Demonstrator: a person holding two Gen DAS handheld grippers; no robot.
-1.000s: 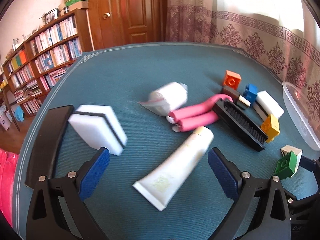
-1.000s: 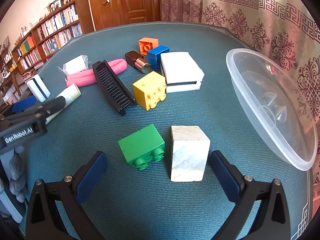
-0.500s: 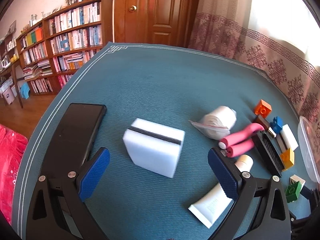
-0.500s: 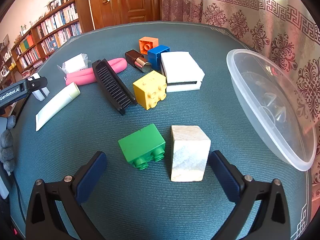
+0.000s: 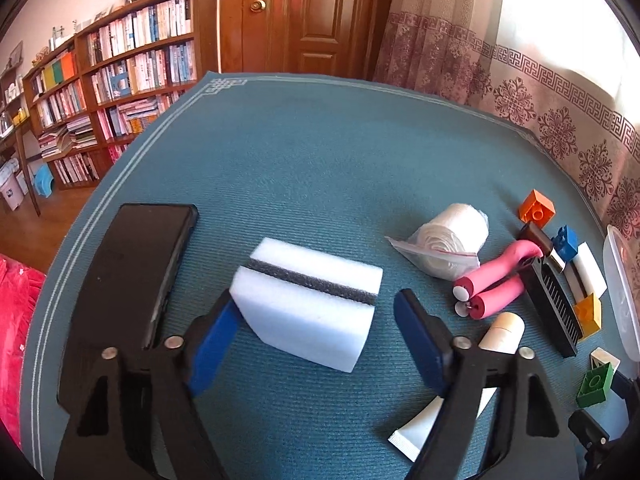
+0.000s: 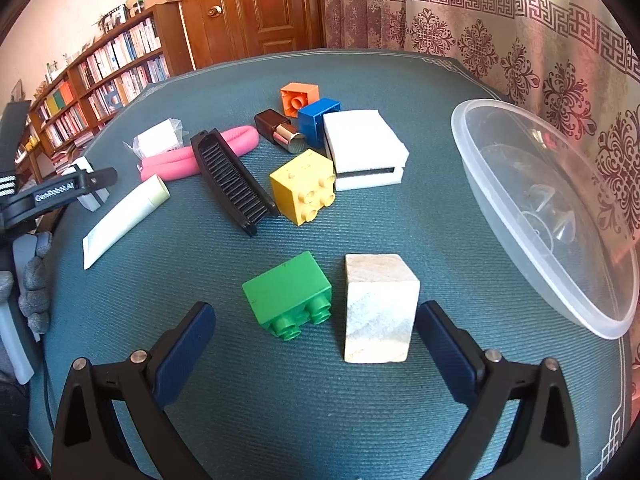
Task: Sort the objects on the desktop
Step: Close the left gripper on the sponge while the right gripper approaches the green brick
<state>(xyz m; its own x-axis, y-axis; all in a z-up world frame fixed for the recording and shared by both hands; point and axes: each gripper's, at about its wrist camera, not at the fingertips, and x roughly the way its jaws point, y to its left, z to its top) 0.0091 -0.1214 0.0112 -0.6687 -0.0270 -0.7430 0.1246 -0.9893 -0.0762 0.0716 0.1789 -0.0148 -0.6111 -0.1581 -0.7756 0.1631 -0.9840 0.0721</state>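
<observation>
Partly behind the half-closed, closing left gripper (image 5: pixel 316 320), empty: cream tube (image 5: pixel 502 330); right gripper (image 6: pixel 316 344) wide, empty.

Surface: table (image 5: pixel 320 152) under a teal ribbed cloth with a pale line border.
Left side: black flat case (image 5: pixel 128 280), white sponge with a dark stripe (image 5: pixel 308 304) beside it.
Middle: bagged white roll (image 5: pixel 452 240), pink foam handles (image 5: pixel 492 288), white tube (image 6: pixel 124 216), black comb (image 6: pixel 232 180).
Blocks: orange (image 6: pixel 298 98), blue (image 6: pixel 318 120), yellow (image 6: pixel 306 190), green (image 6: pixel 288 294), pale wooden cube (image 6: pixel 378 308).
Also: second white sponge (image 6: pixel 364 152), brown lipstick (image 6: pixel 278 130).
Right edge: clear plastic bowl (image 6: pixel 480 184).
</observation>
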